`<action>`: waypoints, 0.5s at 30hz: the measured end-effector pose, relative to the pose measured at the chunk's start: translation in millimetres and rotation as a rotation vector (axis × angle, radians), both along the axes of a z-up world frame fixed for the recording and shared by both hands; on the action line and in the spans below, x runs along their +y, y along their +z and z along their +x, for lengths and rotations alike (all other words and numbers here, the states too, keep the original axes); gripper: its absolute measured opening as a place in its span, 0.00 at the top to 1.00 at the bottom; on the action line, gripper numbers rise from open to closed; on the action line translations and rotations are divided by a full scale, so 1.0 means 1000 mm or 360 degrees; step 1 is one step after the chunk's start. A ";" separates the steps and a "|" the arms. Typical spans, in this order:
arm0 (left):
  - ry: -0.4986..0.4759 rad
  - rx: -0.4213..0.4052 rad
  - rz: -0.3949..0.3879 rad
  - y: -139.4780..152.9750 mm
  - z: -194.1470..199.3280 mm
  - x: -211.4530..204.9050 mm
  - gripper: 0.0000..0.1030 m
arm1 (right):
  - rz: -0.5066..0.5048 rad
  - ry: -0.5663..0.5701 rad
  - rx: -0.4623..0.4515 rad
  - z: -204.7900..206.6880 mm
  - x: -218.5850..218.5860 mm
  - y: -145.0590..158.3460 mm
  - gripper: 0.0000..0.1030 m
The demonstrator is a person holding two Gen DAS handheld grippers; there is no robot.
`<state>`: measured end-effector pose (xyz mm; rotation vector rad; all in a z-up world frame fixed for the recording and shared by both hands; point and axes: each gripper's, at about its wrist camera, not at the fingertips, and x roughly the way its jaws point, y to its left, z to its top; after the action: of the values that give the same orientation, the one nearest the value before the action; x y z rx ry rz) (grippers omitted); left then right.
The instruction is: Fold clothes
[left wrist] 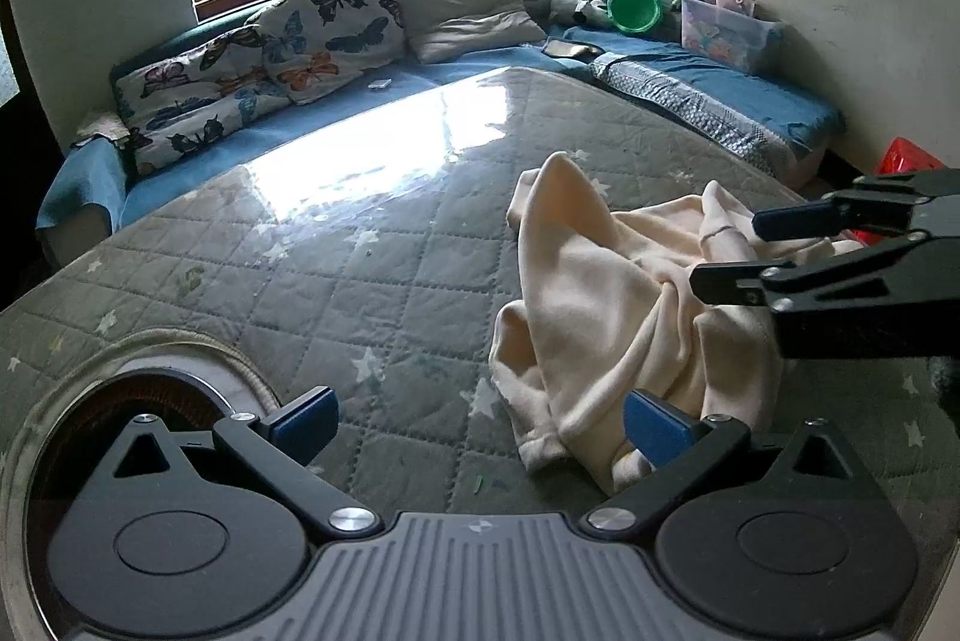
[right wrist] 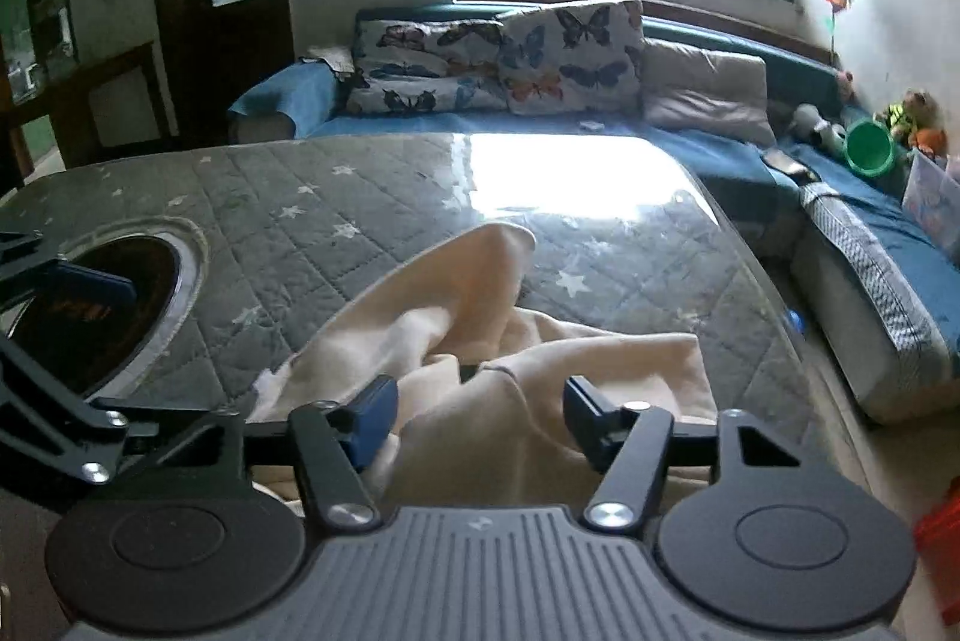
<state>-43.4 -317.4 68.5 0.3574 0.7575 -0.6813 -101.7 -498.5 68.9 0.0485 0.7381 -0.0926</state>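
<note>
A crumpled cream garment [left wrist: 618,293] lies on a grey quilted, star-patterned table top [left wrist: 360,269] under a glossy sheet. My left gripper [left wrist: 480,422] is open; its right fingertip rests against the garment's near edge, its left one over bare quilt. My right gripper [left wrist: 726,251] comes in from the right, open, its fingers over the garment's right side. In the right wrist view the right gripper [right wrist: 480,416] is open just above the garment [right wrist: 516,377], with cloth between and below the fingers. The left gripper's finger [right wrist: 90,293] shows at the left edge.
A round dark opening [left wrist: 138,401] is set in the table at the near left. A blue corner sofa [left wrist: 384,71] with butterfly cushions [left wrist: 324,23] stands behind, and a green bucket [left wrist: 633,8], soft toys and a clear box [left wrist: 726,29] sit on its right wing. The table's right edge drops to the floor.
</note>
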 end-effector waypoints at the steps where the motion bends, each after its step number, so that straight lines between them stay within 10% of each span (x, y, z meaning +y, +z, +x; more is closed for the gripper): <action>1: -0.0004 -0.0001 0.0000 0.000 0.000 -0.001 0.01 | 0.0017 0.0002 0.0011 0.000 -0.002 -0.002 0.52; 6: -0.0016 0.0004 -0.0001 -0.001 0.001 -0.003 0.01 | 0.0067 0.0014 0.0024 -0.008 -0.008 -0.006 0.82; 15: -0.0083 0.0003 0.0004 -0.004 -0.002 -0.012 0.01 | 0.0027 0.0013 -0.0024 -0.064 -0.013 0.002 0.92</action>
<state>-45.4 -329.6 64.9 0.3802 0.7528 -0.7297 -165.3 -511.1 70.7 0.0621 0.7241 -0.0780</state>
